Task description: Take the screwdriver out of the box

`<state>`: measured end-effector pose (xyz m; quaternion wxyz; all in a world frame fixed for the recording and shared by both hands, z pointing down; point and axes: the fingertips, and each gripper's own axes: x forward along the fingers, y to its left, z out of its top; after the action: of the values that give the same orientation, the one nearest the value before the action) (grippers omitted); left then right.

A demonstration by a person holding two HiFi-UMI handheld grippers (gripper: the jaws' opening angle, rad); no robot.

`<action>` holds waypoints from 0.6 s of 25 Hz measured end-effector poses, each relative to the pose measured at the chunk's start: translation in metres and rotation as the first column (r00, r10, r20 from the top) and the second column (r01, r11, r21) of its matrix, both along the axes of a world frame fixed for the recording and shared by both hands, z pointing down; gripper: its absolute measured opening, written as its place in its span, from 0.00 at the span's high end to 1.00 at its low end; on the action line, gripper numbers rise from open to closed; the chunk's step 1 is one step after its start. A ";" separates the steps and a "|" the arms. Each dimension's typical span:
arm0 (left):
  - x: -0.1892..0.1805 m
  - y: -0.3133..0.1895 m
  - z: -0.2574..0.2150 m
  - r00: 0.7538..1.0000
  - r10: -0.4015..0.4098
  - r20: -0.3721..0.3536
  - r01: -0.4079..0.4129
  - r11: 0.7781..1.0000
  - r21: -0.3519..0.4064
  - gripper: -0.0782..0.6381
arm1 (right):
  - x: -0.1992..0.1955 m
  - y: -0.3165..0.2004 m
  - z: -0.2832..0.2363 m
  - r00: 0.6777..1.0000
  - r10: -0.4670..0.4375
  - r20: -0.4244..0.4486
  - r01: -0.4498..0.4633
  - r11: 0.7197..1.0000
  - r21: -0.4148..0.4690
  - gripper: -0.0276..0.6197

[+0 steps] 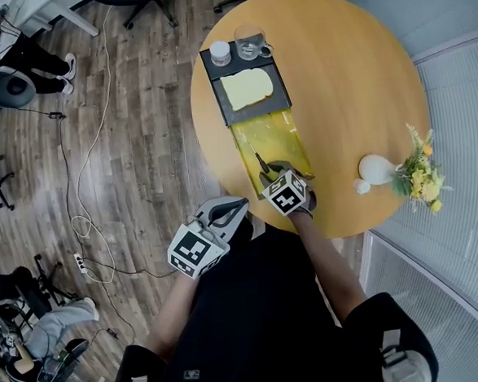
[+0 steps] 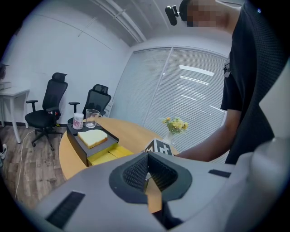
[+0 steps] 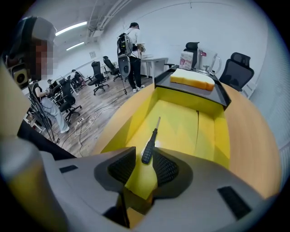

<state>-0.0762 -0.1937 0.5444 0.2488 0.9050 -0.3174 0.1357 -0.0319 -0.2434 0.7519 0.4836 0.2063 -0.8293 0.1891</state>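
Screwdriver [image 3: 149,142] is seen lying flat in the yellow box [image 3: 183,120], which is pulled out from under the black tray [image 1: 216,90] on the round table [image 1: 354,80]. The handle is pointed toward the person and the shaft away, so the handle is presented first. Right gripper [image 3: 146,159] has been lowered over the box's near end. Its jaws are held partly apart with the handle end between the pads, and a gap can be made out on the left side, so a clamp isn't judged made yet. Left gripper [image 2: 146,165] is held back off the table edge, probably parked clear; its pads are brought together and nothing is gripped. Bread slice [image 1: 246,87], glass cup [image 1: 250,45] and white jar [image 1: 220,52] are kept on the tray top, away from the reach path. The reddish label on the jar can't be read. Only square markers are seen on the gripper cubes, and no brand is visible.
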 end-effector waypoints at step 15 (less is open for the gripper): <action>-0.005 -0.006 -0.005 1.000 -0.006 -0.016 0.006 1.000 0.021 0.89 | -0.004 -0.001 0.019 0.994 -0.065 -0.093 0.067 0.998 0.022 0.80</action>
<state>-0.0812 -0.1993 0.5397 0.2421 0.9076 -0.3196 0.1244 -0.0359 -0.2447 0.7708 0.5246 0.1936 -0.8148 0.1528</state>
